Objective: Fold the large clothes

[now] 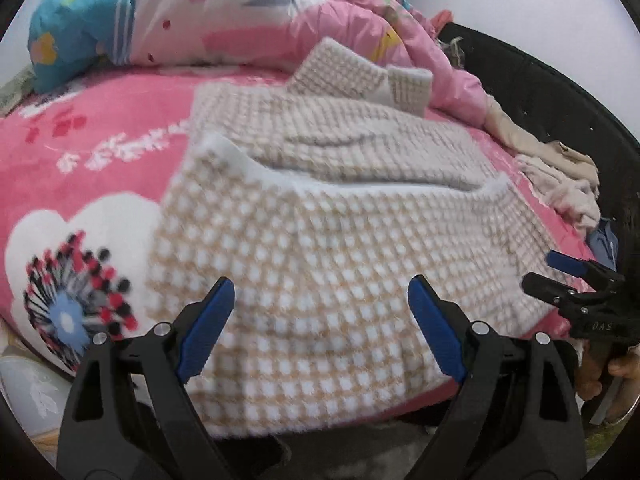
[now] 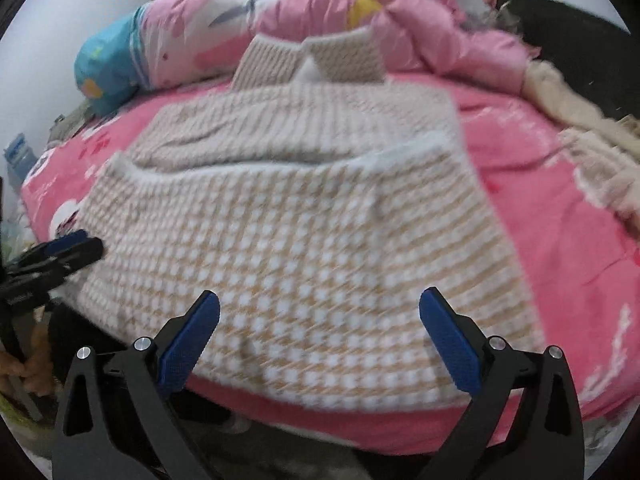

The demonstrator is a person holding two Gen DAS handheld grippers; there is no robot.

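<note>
1. Left gripper (image 1: 320,320): jaws spread wide, nothing between the blue pads; it hangs over the near hem of the checked fleece garment (image 1: 320,240).
2. Right gripper (image 2: 320,332): jaws likewise wide apart and empty, above the same hem.
3. Garment lies on the pink floral bedspread (image 1: 100,128), lower half folded up over the upper; collar at the far end.
4. Beyond: bunched pink quilt (image 1: 240,12); right edge, crumpled beige cloth (image 1: 560,184), possibly more laundry (blurred).

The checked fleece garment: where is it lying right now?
In both wrist views the checked fleece garment lies spread on the pink bedspread, its lower half folded up, ahead of both grippers; the pink quilt is bunched behind its collar.
</note>
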